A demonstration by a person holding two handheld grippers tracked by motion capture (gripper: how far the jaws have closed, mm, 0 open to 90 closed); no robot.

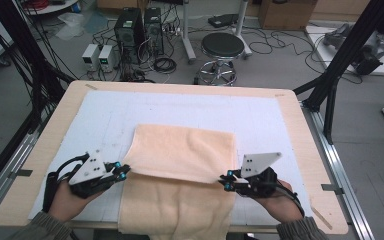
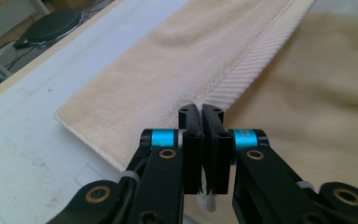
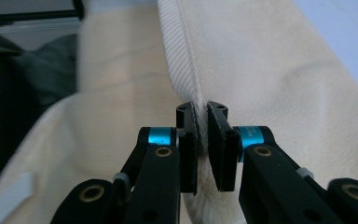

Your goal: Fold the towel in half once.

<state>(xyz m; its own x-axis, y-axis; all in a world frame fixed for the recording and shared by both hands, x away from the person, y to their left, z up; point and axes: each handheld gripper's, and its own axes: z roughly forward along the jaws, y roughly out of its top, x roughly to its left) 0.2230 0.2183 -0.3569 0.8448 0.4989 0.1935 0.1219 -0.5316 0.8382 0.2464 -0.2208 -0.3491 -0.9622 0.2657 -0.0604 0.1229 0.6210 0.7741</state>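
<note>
Both grippers, left gripper (image 1: 123,171) and right gripper (image 1: 223,181), pinch the folded towel's (image 1: 182,150) hemmed edge; folding under way, next carrying that edge evenly across.

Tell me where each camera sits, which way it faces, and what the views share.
High view: above the person's side, looking forward and down at the table; both hands, left claw, right claw.
Left gripper view: rides the left claw, looking along its jaws, shut on the towel's ribbed hem.
Right gripper view: rides the right claw, likewise shut on the hem.
Shared: the towel, in all three.
</note>
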